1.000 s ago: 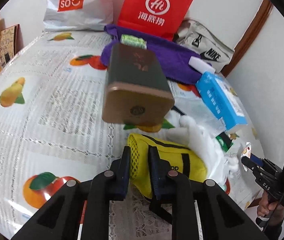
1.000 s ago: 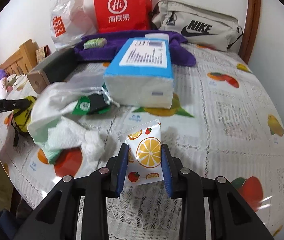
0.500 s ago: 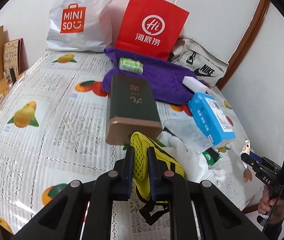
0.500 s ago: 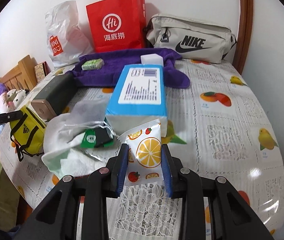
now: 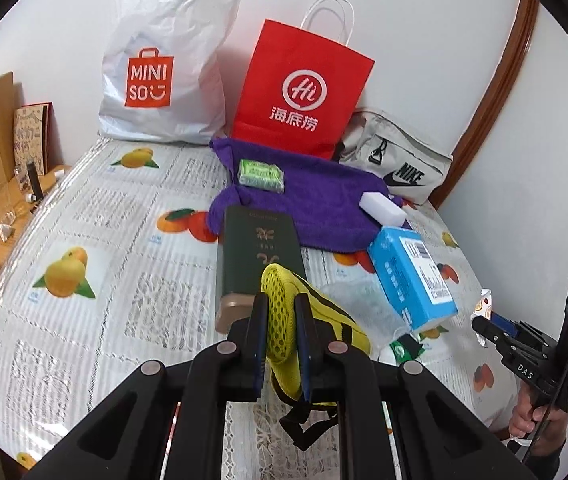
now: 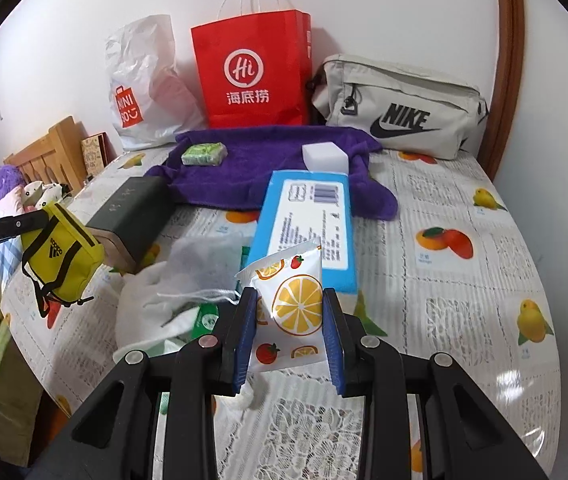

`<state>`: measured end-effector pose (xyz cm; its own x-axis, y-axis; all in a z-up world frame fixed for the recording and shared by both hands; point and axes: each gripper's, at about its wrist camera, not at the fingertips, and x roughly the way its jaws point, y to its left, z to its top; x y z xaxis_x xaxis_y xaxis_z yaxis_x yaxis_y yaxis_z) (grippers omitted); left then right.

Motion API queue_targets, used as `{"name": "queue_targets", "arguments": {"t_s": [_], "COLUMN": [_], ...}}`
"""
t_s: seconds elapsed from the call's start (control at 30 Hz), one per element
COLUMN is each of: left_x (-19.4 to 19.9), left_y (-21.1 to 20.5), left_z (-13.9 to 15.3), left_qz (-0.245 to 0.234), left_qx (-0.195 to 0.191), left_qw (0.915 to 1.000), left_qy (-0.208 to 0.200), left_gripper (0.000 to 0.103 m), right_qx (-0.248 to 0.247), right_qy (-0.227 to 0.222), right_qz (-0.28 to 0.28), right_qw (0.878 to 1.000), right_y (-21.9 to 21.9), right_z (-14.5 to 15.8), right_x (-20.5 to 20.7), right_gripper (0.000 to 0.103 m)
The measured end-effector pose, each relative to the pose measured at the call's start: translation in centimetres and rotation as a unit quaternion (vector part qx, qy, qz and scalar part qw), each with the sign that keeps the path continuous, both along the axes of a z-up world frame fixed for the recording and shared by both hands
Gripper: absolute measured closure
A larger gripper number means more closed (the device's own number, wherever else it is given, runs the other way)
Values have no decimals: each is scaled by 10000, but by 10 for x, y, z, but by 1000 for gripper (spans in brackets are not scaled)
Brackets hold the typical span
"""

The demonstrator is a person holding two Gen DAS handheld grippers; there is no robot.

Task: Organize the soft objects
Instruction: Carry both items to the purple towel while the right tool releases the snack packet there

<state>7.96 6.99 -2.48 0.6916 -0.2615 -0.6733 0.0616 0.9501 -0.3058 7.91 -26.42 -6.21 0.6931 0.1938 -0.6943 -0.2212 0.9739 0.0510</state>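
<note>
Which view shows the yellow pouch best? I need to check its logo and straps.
The right wrist view: the yellow pouch hangs clear of the table in the left hand-held gripper, logo and black straps facing the camera. The left wrist view shows only its mesh end, pinched between that gripper's fingers, which hide most of it.

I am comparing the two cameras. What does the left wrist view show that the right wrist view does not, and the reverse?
Only the left wrist view shows the yellow pouch's mesh side pinched in the left gripper.

Only the right wrist view shows that pouch's black Adidas logo and the orange-slice printed packet whole, held in the right gripper.

Both show the red paper bag, purple towel, blue tissue pack and dark green box.
</note>
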Motion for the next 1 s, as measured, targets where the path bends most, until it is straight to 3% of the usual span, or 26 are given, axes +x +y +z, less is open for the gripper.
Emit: {"name": "queue_targets", "arguments": {"t_s": [0.4,1.0], "left_x": [31,106], "left_y": [-8,-9], "left_z": [21,32], "left_qz": [33,166], "left_qx": [40,-87], "left_qw": [10000,9998], "left_qy": [-82,-49], "left_gripper": [90,90], "right_qx": [93,235], "right_qy": [-120,-38], "right_qz": [12,217], "right_qw": [9999,9995], "right_y": [4,20], "right_z": [24,40], "right_x": [32,121], "right_gripper": [71,71]}}
